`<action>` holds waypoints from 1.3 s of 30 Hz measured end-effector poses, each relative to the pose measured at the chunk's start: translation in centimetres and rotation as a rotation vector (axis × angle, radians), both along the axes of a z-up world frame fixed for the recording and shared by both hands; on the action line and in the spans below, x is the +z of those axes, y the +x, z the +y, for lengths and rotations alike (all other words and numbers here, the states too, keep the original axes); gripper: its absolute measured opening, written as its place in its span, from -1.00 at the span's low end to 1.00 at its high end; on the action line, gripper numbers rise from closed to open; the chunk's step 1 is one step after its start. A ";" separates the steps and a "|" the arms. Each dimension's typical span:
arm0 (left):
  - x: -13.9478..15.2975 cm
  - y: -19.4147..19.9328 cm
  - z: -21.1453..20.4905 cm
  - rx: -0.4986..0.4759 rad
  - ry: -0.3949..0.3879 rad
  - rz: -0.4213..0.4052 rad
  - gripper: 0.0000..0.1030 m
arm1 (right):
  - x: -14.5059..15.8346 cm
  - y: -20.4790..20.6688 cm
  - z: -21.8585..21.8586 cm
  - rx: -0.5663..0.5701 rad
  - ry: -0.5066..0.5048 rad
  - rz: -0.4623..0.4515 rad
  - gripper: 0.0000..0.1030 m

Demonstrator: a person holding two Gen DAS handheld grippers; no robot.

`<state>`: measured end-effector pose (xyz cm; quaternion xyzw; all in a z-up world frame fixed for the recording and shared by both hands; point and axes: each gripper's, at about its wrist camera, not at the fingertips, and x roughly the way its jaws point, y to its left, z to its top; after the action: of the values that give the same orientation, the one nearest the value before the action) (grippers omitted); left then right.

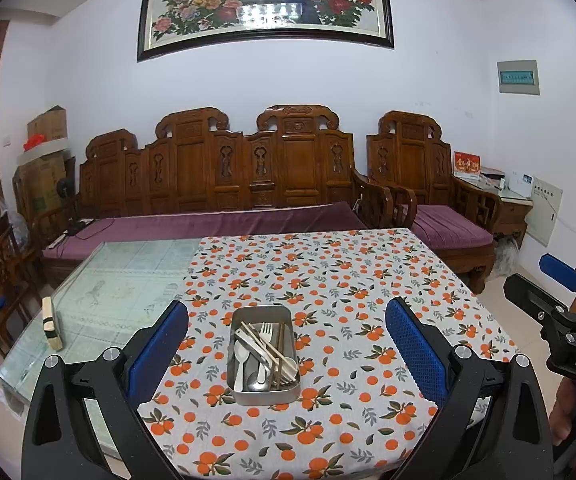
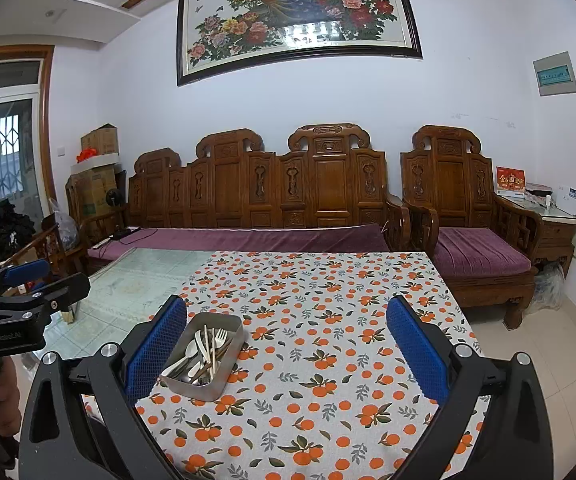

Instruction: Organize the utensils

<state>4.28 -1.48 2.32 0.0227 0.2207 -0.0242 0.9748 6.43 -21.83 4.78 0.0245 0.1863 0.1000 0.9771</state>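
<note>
Left wrist view: the left gripper [image 1: 286, 344] hovers with jaws spread wide, empty, over the near edge of the tabletop [image 1: 328, 280]. Between them sits a metal tray [image 1: 264, 354] of forks, spoons and chopsticks, with bare orange-print cloth all round it.

Right wrist view: the right gripper [image 2: 286, 344], jaws also spread and empty, has the tray [image 2: 204, 354] by its left finger; open cloth stretches to the right edge, with a carved wooden sofa [image 2: 255, 200] beyond.

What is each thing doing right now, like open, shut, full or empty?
Left gripper: open, holding nothing.
Right gripper: open, holding nothing.
Metal tin: no lid, full of jumbled utensils.
Fork: lying in the tin.
Tablecloth: spread flat, covering part of the table.
</note>
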 end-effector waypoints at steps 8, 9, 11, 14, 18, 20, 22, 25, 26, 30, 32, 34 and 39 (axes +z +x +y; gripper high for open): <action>0.1 -0.1 0.0 -0.002 0.000 -0.004 0.85 | -0.1 0.0 -0.1 -0.007 0.000 0.002 0.95; 0.1 -0.1 0.0 -0.001 0.000 -0.004 0.85 | -0.1 0.0 -0.1 -0.009 0.000 0.002 0.95; 0.1 -0.1 -0.1 0.000 0.001 -0.005 0.85 | -0.1 -0.1 -0.1 -0.008 -0.001 0.002 0.95; 0.1 -0.1 0.0 -0.001 -0.001 -0.004 0.85 | -0.1 0.0 -0.1 -0.007 0.000 0.003 0.95; 0.2 -0.1 -0.1 -0.001 0.000 -0.006 0.85 | -0.1 -0.1 -0.1 -0.009 0.000 0.002 0.95; 0.3 -0.2 -0.2 -0.001 0.000 -0.009 0.85 | -0.1 -0.1 -0.1 -0.008 0.000 0.002 0.95; 0.4 -0.2 -0.3 -0.001 0.000 -0.009 0.85 | -0.1 -0.1 -0.1 -0.008 -0.001 0.001 0.95; 0.4 -0.1 -0.3 -0.001 0.000 -0.010 0.85 | -0.1 -0.1 -0.1 -0.008 -0.001 0.003 0.95; 0.4 -0.2 -0.3 -0.001 0.000 -0.011 0.85 | -0.1 -0.1 -0.1 -0.008 -0.001 0.002 0.95; 0.5 -0.2 -0.4 -0.001 0.000 -0.012 0.85 | -0.1 0.0 -0.1 -0.009 -0.002 0.002 0.95; 0.5 -0.2 -0.5 -0.001 0.001 -0.012 0.85 | -0.1 0.0 -0.1 -0.008 -0.002 0.002 0.95; 0.5 -0.2 -0.5 0.000 0.001 -0.013 0.85 | -0.1 -0.1 -0.1 -0.008 -0.001 0.001 0.95; 0.6 -0.3 -0.5 0.000 0.002 -0.012 0.85 | -0.1 0.0 -0.1 -0.009 -0.002 0.001 0.95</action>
<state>4.02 -2.00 2.97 0.0236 0.2147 -0.0238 0.9761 6.40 -21.97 4.66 0.0243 0.1869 0.0954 0.9774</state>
